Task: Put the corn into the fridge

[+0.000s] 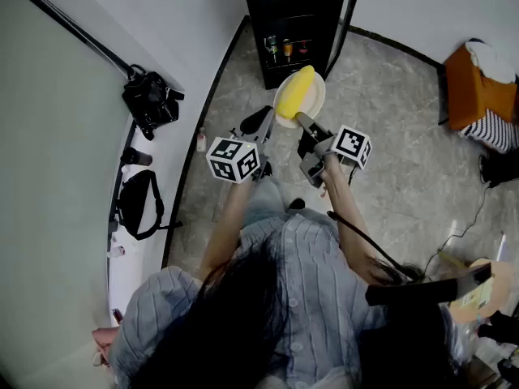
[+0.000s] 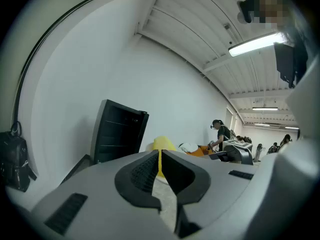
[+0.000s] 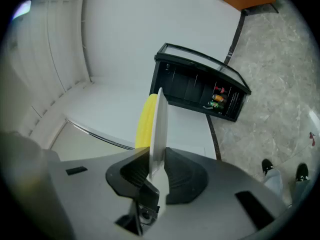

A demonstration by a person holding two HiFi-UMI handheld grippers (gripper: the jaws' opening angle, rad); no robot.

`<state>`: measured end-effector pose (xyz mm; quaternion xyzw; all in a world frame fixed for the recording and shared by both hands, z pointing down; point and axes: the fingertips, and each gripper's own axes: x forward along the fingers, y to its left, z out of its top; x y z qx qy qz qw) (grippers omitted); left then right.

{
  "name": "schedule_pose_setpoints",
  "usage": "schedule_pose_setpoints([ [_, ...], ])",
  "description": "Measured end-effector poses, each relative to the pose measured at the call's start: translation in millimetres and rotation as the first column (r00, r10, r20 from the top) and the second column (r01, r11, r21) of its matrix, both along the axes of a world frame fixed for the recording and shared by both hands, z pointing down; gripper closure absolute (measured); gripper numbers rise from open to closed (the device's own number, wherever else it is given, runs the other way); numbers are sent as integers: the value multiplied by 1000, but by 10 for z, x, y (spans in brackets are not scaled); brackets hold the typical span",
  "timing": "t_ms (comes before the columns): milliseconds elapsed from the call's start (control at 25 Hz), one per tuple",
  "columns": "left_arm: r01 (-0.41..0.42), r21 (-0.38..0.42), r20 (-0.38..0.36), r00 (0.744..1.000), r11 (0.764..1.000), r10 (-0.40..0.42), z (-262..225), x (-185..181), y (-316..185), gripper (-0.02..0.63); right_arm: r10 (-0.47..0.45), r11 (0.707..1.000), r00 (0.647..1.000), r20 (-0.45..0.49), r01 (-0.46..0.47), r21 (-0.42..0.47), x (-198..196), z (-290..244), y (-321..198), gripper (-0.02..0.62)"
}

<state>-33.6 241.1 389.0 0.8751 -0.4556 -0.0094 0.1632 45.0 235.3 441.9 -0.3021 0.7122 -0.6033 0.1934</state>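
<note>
A yellow corn cob (image 1: 295, 90) lies on a white plate (image 1: 313, 100) held in the air in front of the black fridge (image 1: 296, 23). My right gripper (image 1: 302, 121) is shut on the plate's near rim. In the right gripper view the plate (image 3: 160, 126) stands edge-on between the jaws with the corn (image 3: 146, 121) on its left face. The fridge (image 3: 200, 89) stands open with bottles (image 3: 217, 101) inside. My left gripper (image 1: 263, 120) hovers just left of the plate. Its jaws are shut with nothing between them (image 2: 160, 159); past them are the corn (image 2: 163, 144) and fridge (image 2: 117, 131).
Two black bags (image 1: 150, 100) (image 1: 138, 201) sit on the white ledge along the left wall. A small bottle (image 1: 201, 140) stands on the floor by it. An orange box (image 1: 474, 87) and striped cloth (image 1: 495, 128) are at the right. A person (image 2: 220, 134) stands far behind.
</note>
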Motion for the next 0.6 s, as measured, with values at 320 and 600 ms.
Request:
schedule_pose_setpoints([
  [320,-11,-3,0,1000,1000,11,-1,71,-77,592,-14,1000,1000,11,14,12,51,-15,-57,514],
  [600,-26,-12,4,1000,1000,26,3,134,-168,592,-6,1000,1000,27,6,-5,108,31,-162,514],
])
